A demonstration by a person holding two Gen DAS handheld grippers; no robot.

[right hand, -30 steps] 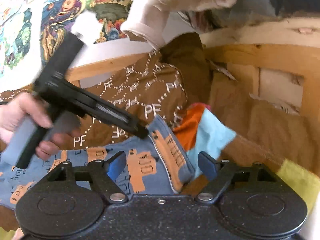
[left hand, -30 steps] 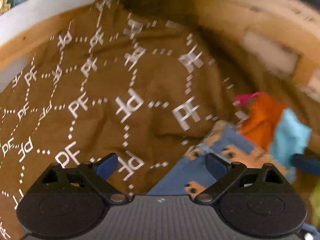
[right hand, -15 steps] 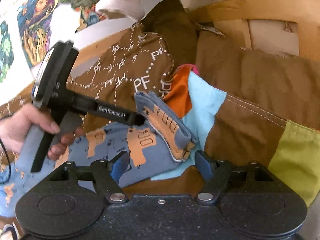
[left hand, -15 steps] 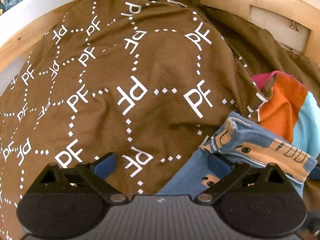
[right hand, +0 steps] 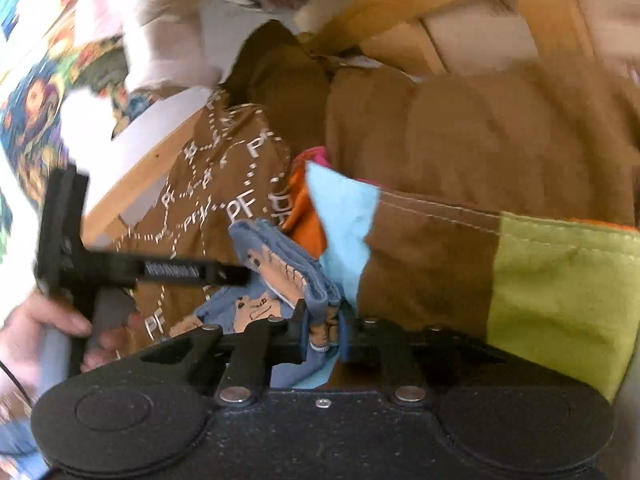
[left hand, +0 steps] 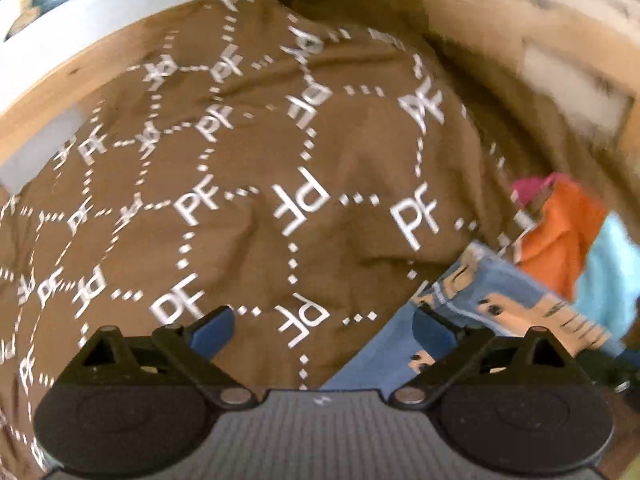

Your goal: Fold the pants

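Observation:
The pants are blue with orange cartoon prints (right hand: 280, 264), bunched on a brown cloth printed with white "PF" letters (left hand: 256, 208). My right gripper (right hand: 322, 330) is shut on a folded edge of the pants. In the left wrist view the pants (left hand: 492, 300) lie at the lower right, by the right finger. My left gripper (left hand: 320, 324) is open over the brown cloth with nothing between its fingers. It also shows in the right wrist view (right hand: 236, 274), held in a hand at the left, its tip at the pants.
A patchwork cloth of orange, light blue, brown and green (right hand: 560, 280) lies to the right of the pants. A wooden frame (right hand: 440, 12) runs behind. A pale garment (right hand: 168, 40) hangs above. A colourful patterned cloth (right hand: 36, 112) is at the far left.
My right gripper has closed on the pants' folded edge; it was open half a second ago. The left gripper stays open and has shifted a little over the brown cloth.

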